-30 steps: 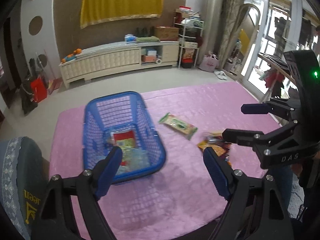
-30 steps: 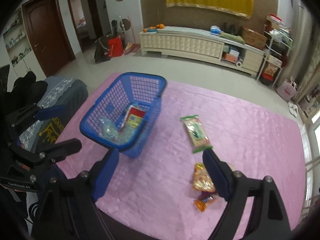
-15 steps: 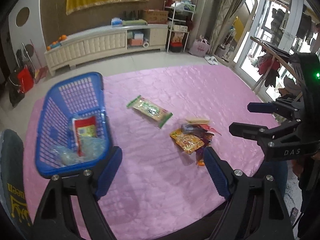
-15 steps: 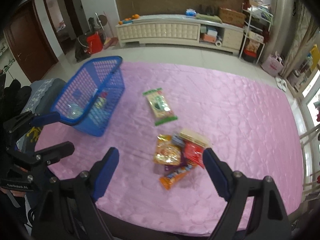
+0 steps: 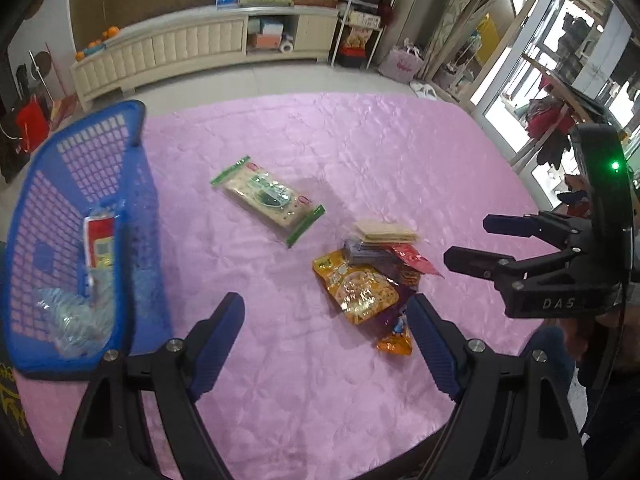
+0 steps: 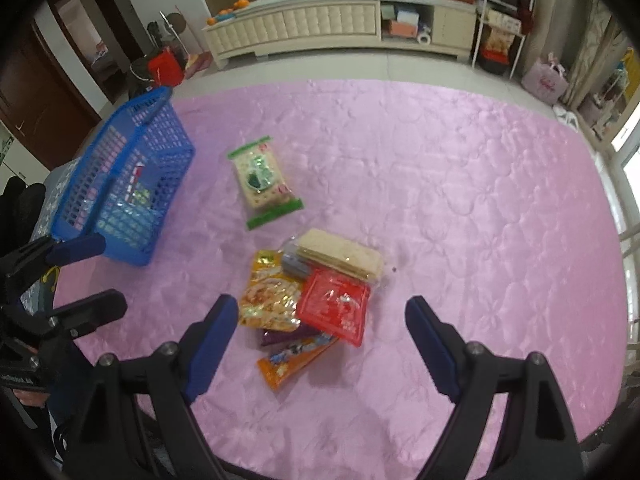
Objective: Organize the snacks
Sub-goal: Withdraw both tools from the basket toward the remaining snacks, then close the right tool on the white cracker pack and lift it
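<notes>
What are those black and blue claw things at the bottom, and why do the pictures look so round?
They are grabbers that a person holds, one in each hand. Each carries a wide-eyed camera looking out between its two fingers, which bends the picture round. One picture comes from the left grabber, the other from the right grabber. Both are open and hold nothing. Below lies a pink cloth. On it stand a blue basket with a few packets inside, a green-edged cracker pack by itself, and a little pile of snack packets.
</notes>
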Demonstrator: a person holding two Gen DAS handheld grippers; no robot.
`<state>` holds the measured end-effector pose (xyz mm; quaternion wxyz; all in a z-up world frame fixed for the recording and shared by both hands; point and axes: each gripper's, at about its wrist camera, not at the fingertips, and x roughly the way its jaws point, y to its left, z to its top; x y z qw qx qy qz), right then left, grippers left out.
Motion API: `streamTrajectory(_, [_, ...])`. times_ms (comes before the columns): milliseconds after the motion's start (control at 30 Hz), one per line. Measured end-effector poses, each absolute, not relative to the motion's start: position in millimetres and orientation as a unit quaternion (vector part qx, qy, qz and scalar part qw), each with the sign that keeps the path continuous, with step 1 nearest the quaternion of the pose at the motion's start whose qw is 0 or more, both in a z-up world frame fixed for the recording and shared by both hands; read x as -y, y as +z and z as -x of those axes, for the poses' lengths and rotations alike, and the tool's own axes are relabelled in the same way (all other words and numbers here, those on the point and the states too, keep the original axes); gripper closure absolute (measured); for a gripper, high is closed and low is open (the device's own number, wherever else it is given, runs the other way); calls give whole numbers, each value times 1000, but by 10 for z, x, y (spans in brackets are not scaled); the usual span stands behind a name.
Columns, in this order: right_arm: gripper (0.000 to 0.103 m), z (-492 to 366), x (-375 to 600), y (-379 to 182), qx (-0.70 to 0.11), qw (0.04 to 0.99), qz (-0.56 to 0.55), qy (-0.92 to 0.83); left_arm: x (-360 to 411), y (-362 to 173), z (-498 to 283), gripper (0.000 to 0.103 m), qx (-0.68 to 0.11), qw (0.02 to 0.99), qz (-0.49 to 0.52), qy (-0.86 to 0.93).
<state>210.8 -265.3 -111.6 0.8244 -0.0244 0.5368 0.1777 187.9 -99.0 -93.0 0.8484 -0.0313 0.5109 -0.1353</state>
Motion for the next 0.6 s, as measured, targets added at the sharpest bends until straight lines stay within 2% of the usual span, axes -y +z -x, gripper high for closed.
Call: streamTrajectory(600, [16, -2745, 2315, -1912, -573, 763, 154, 257, 1191, -1606, -2425, 21, -557, 816, -15, -150])
